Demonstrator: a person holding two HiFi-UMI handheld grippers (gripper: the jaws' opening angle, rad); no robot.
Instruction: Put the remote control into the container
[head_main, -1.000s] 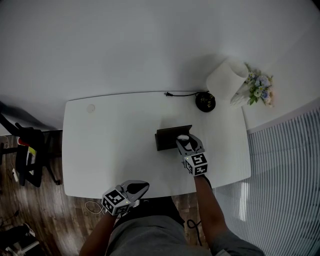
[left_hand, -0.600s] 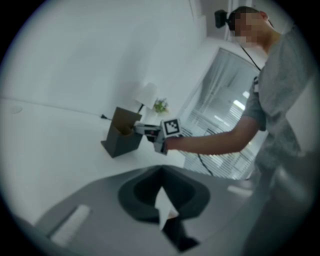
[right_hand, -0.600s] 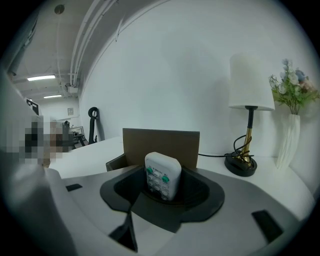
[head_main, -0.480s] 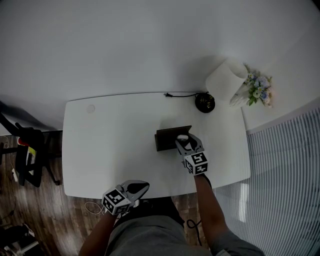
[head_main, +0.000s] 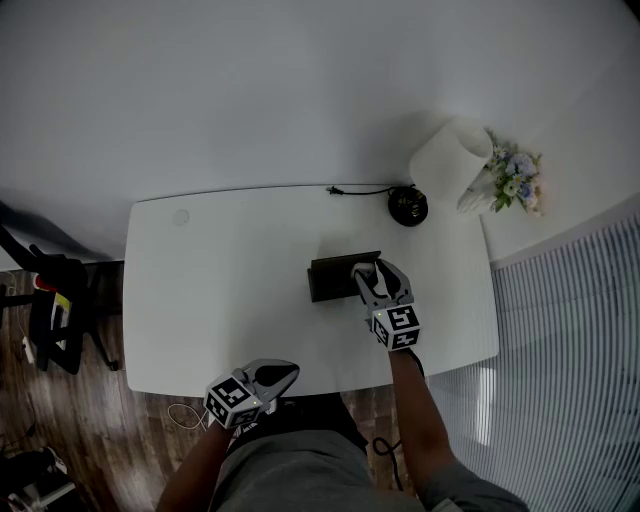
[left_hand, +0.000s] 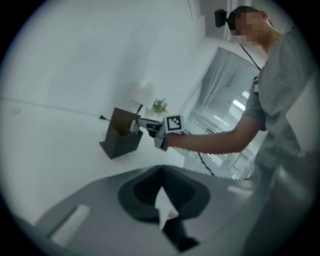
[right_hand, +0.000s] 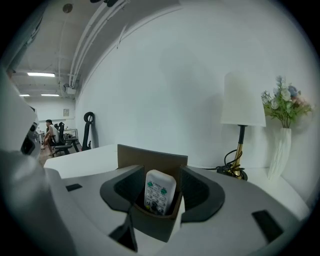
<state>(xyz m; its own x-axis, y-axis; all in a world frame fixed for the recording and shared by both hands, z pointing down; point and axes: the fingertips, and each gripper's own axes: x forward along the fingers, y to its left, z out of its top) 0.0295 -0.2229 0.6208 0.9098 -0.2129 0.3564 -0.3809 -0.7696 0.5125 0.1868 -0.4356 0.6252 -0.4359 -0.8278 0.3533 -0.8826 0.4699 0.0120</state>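
A dark open-topped container (head_main: 330, 280) (right_hand: 150, 159) (left_hand: 120, 139) stands on the white table (head_main: 220, 290), right of its middle. The white remote control (head_main: 362, 268) (right_hand: 159, 191) stands upright inside the container's right end, its top poking above the rim. My right gripper (head_main: 381, 281) (right_hand: 161, 186) (left_hand: 145, 126) is at that end; its jaws flank the remote with a small gap on the right side, open. My left gripper (head_main: 283, 373) (left_hand: 162, 200) hangs at the table's near edge, shut and holding nothing.
A lamp (head_main: 450, 160) (right_hand: 243, 100) with a dark base (head_main: 408, 206) and cable stands at the table's back right. A vase of flowers (head_main: 515, 180) (right_hand: 281, 145) is beside it. A chair (head_main: 60, 310) stands left of the table; window blinds (head_main: 570, 360) on the right.
My right gripper has shifted slightly right, away from the remote, which stays standing in the container. The left gripper has not moved.
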